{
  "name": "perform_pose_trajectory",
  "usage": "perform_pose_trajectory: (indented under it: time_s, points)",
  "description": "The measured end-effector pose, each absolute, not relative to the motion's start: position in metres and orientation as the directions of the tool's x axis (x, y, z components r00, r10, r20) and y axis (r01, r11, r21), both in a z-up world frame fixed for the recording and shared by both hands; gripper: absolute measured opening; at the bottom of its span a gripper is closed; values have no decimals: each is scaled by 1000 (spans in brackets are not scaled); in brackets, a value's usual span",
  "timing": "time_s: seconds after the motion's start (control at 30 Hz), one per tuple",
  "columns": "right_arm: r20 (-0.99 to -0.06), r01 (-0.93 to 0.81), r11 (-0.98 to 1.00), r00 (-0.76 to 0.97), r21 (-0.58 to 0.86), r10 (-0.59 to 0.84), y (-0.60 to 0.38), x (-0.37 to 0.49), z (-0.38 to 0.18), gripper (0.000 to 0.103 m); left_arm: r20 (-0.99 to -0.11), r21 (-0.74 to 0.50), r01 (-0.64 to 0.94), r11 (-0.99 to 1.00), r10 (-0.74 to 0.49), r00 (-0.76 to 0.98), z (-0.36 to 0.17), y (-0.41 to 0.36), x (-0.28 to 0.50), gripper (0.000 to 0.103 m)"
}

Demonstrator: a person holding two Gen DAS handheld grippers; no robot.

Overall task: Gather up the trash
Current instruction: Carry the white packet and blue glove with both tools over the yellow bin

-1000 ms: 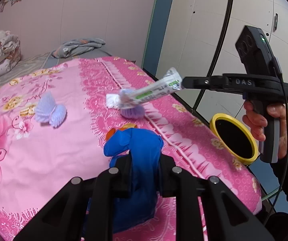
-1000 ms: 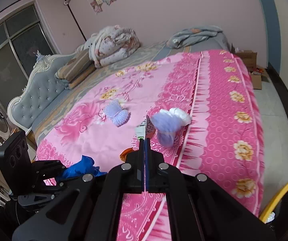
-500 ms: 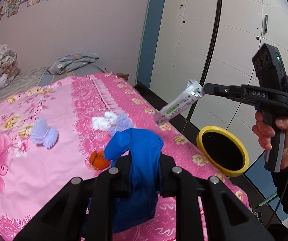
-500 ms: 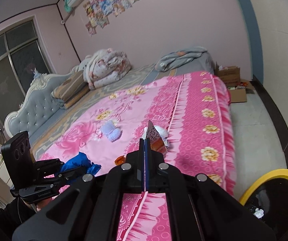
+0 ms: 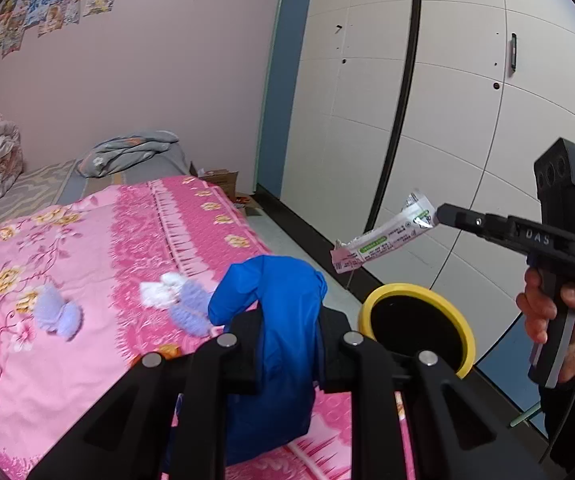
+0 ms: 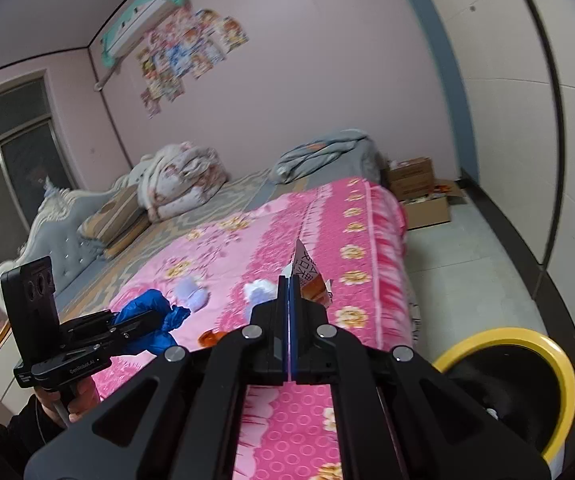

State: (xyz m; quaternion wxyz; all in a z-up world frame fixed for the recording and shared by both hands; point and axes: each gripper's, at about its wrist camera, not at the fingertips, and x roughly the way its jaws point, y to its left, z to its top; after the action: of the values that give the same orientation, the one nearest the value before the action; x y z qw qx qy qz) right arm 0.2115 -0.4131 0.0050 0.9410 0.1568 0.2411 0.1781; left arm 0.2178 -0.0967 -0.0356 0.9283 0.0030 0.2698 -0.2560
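Left gripper (image 5: 287, 344): jaws clamped on a blue glove (image 5: 275, 320), a bunched handful held above the near edge of the bed (image 5: 87, 360). Right gripper (image 6: 289, 304): jaws fully closed on one end of a wrapper (image 5: 383, 236), which juts out free over the floor, above and just short of the bin (image 5: 463, 332).

Handling, as judged: both items are light. The glove is soft and limp; its loose part droops from the jaws, so a grip on the gathered bulk is sound. The wrapper is thin, creased film, smooth and likely slippery; the end pinch leaves the rest free to swing.

Bin: yellow rim, dark inside, on the floor beside the bed. A white scrap lies in it.

Outstanding on the bed: two lilac puffs (image 5: 57, 312), white tissue (image 5: 159, 292), an orange scrap (image 6: 213, 338).
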Motion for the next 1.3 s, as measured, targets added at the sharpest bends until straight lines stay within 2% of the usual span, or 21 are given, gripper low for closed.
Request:
perform_pose_trajectory:
  time_s: [0.63,1.0,1.3]
  points:
    - [-367,-2,935,919,354,141,-508,160,-4,0,-474,-143,571,809,-562,678,-12,-207,235,17]
    - [-397,135,931,918,339,11,-533,151,-33,0,-498,-164,593,788,-586,640,-32,-260,249,17]
    - [-448,227,916,892,330,-60,-553,149,-68,0,-559,-178,604,777,-585,588,-67,-299,267,17]
